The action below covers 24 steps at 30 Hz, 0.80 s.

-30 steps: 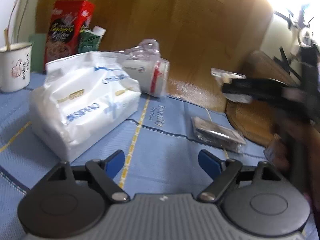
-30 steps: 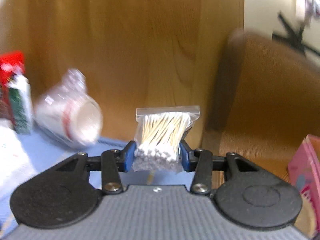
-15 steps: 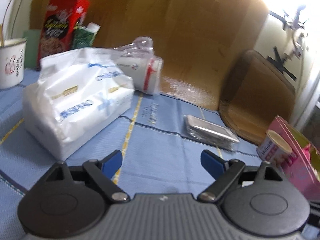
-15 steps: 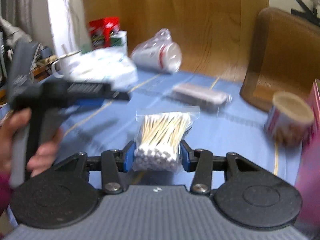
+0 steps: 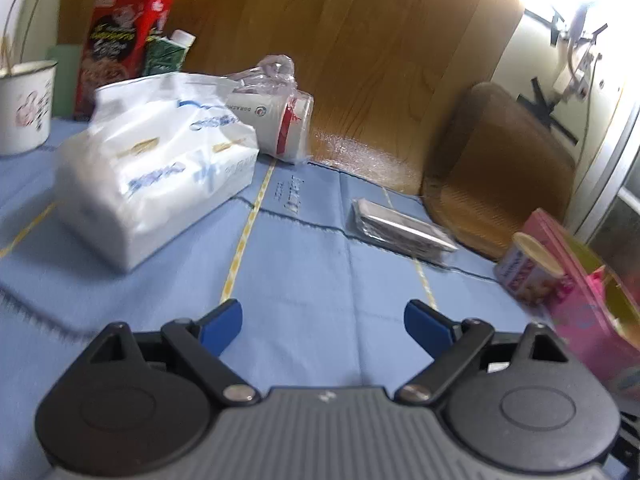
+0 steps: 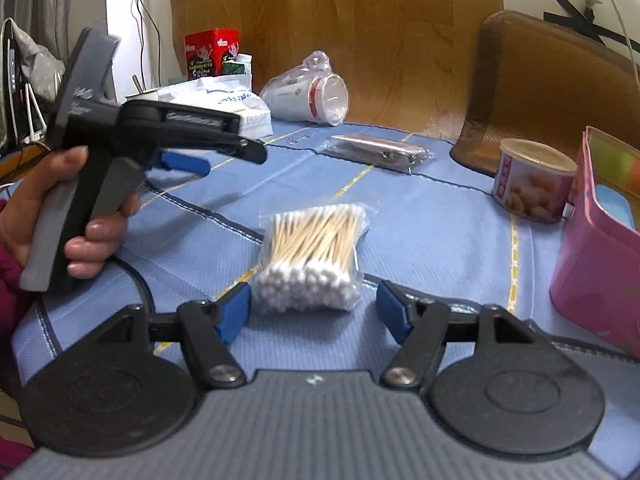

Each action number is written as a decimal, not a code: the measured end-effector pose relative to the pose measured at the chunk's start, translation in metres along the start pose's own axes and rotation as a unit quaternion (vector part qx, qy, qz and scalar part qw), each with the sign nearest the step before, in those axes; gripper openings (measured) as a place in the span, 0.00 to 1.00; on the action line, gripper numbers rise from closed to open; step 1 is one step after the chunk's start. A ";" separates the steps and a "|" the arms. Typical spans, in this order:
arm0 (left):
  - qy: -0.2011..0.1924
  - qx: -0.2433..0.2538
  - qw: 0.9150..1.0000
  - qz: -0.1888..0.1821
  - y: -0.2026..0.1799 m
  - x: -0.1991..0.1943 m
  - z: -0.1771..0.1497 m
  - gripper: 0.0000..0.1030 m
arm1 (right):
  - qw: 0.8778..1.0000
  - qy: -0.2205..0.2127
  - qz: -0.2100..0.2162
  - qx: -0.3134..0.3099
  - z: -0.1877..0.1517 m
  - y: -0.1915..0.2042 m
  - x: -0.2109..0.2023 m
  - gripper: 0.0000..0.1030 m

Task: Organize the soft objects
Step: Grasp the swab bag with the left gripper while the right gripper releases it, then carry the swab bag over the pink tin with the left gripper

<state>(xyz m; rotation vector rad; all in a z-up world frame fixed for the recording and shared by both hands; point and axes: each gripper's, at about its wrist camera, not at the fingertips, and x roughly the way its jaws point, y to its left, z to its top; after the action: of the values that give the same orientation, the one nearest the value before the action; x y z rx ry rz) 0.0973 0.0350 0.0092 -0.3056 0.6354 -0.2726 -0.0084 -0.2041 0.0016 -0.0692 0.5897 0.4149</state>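
Off to my right there's a small tin (image 6: 534,178) right beside a pink box (image 6: 592,256). Way back by the wood panel I've got a red carton (image 5: 120,40) and a white mug (image 5: 24,110).

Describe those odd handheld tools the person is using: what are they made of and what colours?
Each gripper is a black and grey plastic tool. The right gripper has a ribbed grey body, two round black discs, black link arms with silver pivots, and blue fingertips. The left gripper, seen side-on, has a pistol-style handle with a grey trigger. The hand holding it wears a dark red sleeve.
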 end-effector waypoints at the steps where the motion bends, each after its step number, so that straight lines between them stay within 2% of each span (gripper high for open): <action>1: 0.003 -0.003 1.000 -0.006 0.000 -0.005 -0.003 0.89 | 1.000 -0.001 0.002 0.001 -0.001 0.000 -0.001 0.70; 4: 0.012 -0.001 1.000 -0.021 -0.006 -0.020 -0.013 0.89 | 1.000 -0.002 0.005 0.004 0.000 -0.001 0.000 0.71; 8: 0.041 -0.012 0.997 -0.064 -0.019 -0.027 -0.019 0.88 | 1.000 -0.003 0.008 0.004 0.000 -0.001 0.000 0.71; 12: 0.086 0.003 0.993 -0.083 -0.044 -0.020 -0.023 0.81 | 1.000 -0.002 0.010 0.006 0.001 -0.001 0.002 0.71; 16: 0.113 0.008 0.988 -0.103 -0.063 -0.008 -0.025 0.80 | 1.000 0.000 0.010 -0.002 0.003 0.000 0.004 0.72; 17: 0.114 0.012 0.988 -0.102 -0.067 -0.007 -0.026 0.77 | 1.000 0.001 0.011 -0.004 0.003 -0.001 0.004 0.72; 18: 0.115 0.018 0.988 -0.101 -0.072 -0.004 -0.026 0.70 | 1.000 0.001 0.012 -0.004 0.003 -0.001 0.005 0.72; 19: 0.115 0.025 0.988 -0.102 -0.076 -0.002 -0.027 0.57 | 1.000 0.001 0.015 -0.005 0.003 -0.001 0.005 0.72; 20: 0.120 0.027 0.987 -0.108 -0.080 0.001 -0.028 0.53 | 1.000 0.001 0.019 -0.007 0.002 -0.001 0.005 0.69; 21: 0.122 0.027 0.986 -0.111 -0.084 0.001 -0.029 0.51 | 1.000 -0.002 0.022 -0.010 0.002 0.000 0.003 0.56; 24: 0.105 0.057 0.987 -0.108 -0.106 -0.005 -0.028 0.47 | 1.000 -0.017 0.014 -0.011 -0.001 0.001 -0.004 0.52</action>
<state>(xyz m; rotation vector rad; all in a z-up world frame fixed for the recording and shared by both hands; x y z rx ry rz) 0.0596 -0.0657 0.0288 -0.2363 0.7930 -0.5527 -0.0129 -0.2048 0.0030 -0.0747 0.5536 0.4496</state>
